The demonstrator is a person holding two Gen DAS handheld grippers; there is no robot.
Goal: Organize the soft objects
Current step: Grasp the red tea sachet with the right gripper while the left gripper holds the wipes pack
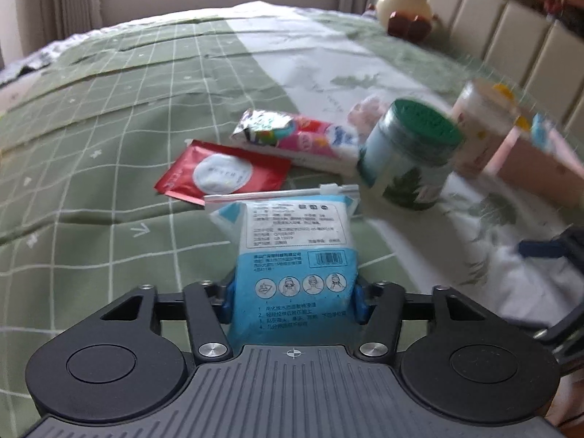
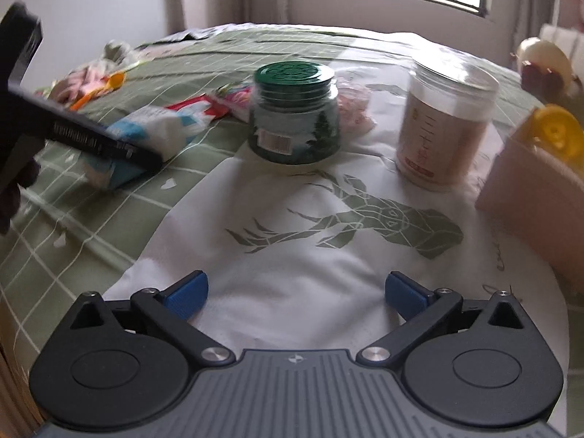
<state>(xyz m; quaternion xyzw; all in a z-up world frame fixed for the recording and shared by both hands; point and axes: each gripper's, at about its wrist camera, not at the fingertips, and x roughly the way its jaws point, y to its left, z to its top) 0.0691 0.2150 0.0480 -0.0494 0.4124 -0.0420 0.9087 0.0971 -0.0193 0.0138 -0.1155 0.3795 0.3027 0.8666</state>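
Note:
My left gripper (image 1: 292, 301) is shut on a blue and white zip pouch (image 1: 292, 255), held above the green checked bedspread (image 1: 91, 168). Beyond it lie a red sachet (image 1: 222, 175) and a colourful tissue pack (image 1: 299, 138). In the right wrist view the left gripper's black body (image 2: 54, 127) crosses the left side with the pouch (image 2: 146, 135) in it. My right gripper (image 2: 295, 292) is open and empty, low over the white deer-print part of the cover (image 2: 346, 222).
A green-lidded jar (image 2: 295, 113) and a clear jar of beige contents (image 2: 445, 120) stand on the bed. A pink box with a yellow cap (image 2: 540, 182) is at the right. Soft items and an orange spoon (image 2: 98, 87) lie far left. A padded headboard (image 1: 511, 36) lines the right side.

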